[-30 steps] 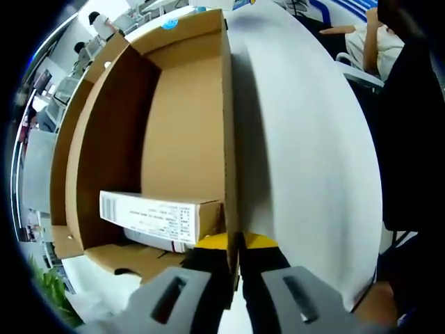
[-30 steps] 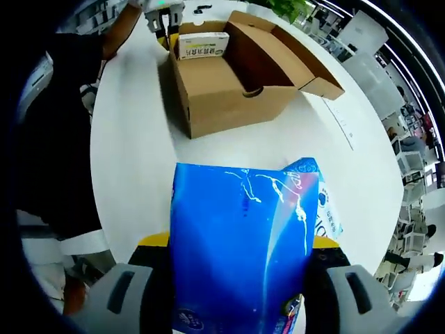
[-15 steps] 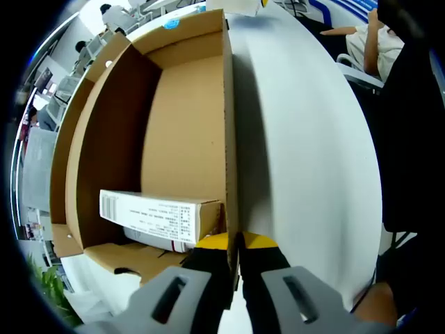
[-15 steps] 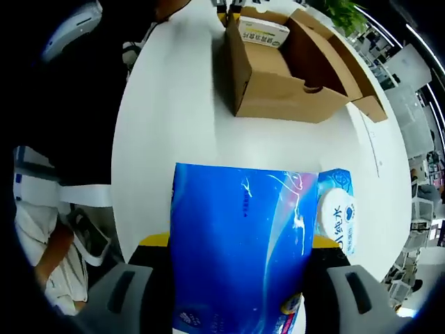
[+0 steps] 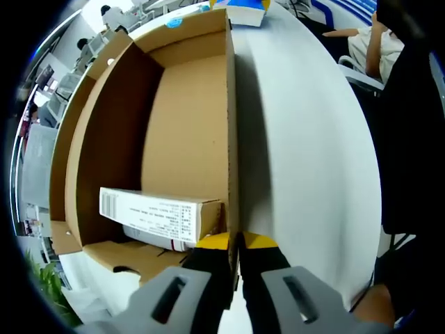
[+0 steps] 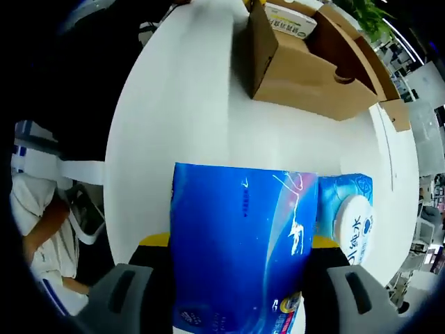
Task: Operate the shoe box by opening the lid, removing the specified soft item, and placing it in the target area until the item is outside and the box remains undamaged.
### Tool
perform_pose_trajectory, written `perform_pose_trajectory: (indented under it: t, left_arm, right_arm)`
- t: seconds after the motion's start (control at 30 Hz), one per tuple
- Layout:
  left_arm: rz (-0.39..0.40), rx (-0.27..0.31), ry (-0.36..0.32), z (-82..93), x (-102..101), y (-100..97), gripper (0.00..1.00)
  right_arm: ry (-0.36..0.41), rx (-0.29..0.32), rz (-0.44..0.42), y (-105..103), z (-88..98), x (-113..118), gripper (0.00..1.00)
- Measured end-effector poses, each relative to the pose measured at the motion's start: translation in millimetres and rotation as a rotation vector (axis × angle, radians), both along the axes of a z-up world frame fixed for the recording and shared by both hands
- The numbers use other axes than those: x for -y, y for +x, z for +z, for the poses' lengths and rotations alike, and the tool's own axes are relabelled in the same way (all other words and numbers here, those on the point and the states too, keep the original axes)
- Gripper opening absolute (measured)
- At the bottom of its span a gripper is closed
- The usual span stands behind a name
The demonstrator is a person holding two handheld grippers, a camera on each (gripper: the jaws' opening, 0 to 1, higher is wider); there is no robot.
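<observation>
Right gripper view: your right claw (image 6: 233, 278) is clamped on the blue pack (image 6: 240, 250), held over the white worktop (image 6: 188, 111), well apart from the open box (image 6: 306, 69). Left gripper view: your left claw (image 5: 235, 275) pinches the box wall (image 5: 230, 139); a white carton (image 5: 156, 212) lies inside.

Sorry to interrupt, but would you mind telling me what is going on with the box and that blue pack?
A person works two handheld grippers on a white table. The left gripper is shut on the side wall of the open cardboard box, steadying it; a white carton lies inside. The right gripper holds a blue soft pack between its jaws, outside the box and above the table.
</observation>
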State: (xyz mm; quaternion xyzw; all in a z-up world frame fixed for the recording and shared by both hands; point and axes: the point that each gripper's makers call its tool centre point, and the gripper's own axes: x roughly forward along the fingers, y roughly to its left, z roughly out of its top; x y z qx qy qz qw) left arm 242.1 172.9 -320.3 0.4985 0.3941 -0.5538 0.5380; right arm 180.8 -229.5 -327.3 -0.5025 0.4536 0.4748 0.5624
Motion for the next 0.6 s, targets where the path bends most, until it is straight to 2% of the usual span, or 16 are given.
perform_pose_trajectory:
  t: [0.3,0.5,0.6]
  left_arm:
    - [-0.001,-0.002,0.000,0.0,0.3,-0.9,0.03]
    - [-0.002,0.000,0.001,-0.2,0.5,-1.4,0.03]
    - [-0.003,0.002,0.004,-0.3,0.5,-1.2,0.03]
  right_arm:
    - [-0.024,-0.026,0.012,1.6,-9.8,3.3,0.73]
    - [-0.057,-0.039,0.086,2.4,-12.7,4.5,0.73]
    - [-0.069,-0.045,0.068,3.9,-12.5,5.4,0.73]
